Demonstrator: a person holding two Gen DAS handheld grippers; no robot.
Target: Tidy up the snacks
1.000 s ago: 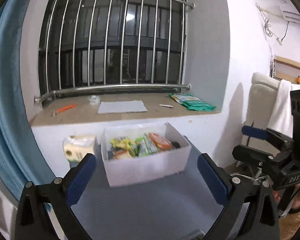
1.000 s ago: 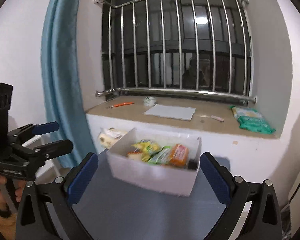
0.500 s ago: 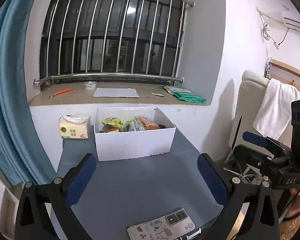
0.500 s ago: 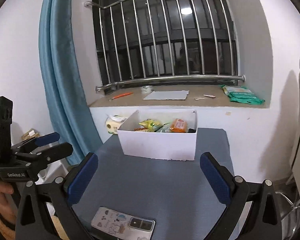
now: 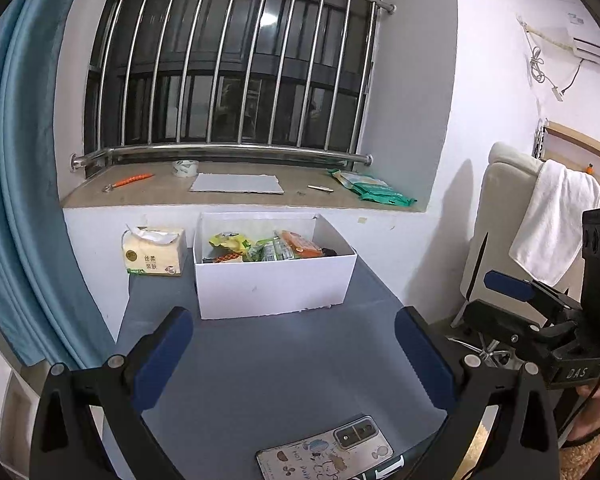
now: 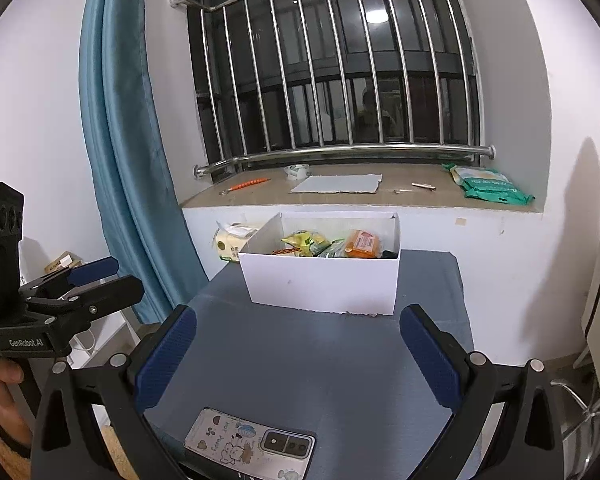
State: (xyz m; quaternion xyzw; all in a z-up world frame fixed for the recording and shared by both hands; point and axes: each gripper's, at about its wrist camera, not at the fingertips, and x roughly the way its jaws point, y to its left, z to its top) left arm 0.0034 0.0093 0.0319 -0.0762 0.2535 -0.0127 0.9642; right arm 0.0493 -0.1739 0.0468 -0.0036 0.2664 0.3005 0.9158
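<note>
A white box [image 5: 274, 282] [image 6: 322, 282] stands at the far end of the grey table [image 5: 284, 372] [image 6: 320, 364]. Several snack packets lie in it: a yellow-green one [image 5: 229, 241] [image 6: 305, 239], an orange one [image 5: 300, 243] [image 6: 363, 243] and others. My left gripper [image 5: 294, 356] is open over the table, well short of the box, with nothing between its blue pads. My right gripper [image 6: 298, 354] is open too, equally far back and empty. Each gripper appears at the edge of the other's view, held by a hand.
A phone in a cartoon case [image 5: 326, 450] [image 6: 250, 446] lies at the table's near edge. A tissue pack [image 5: 154, 252] [image 6: 232, 240] sits left of the box. The windowsill holds green packets [image 5: 374, 190] [image 6: 488, 186], a grey sheet, tape and an orange tool. Blue curtain at left, chair with towel [image 5: 556, 216] at right.
Both grippers have pulled back from the box and away from the window; the phone at the near edge has come into view. Both stay open.
</note>
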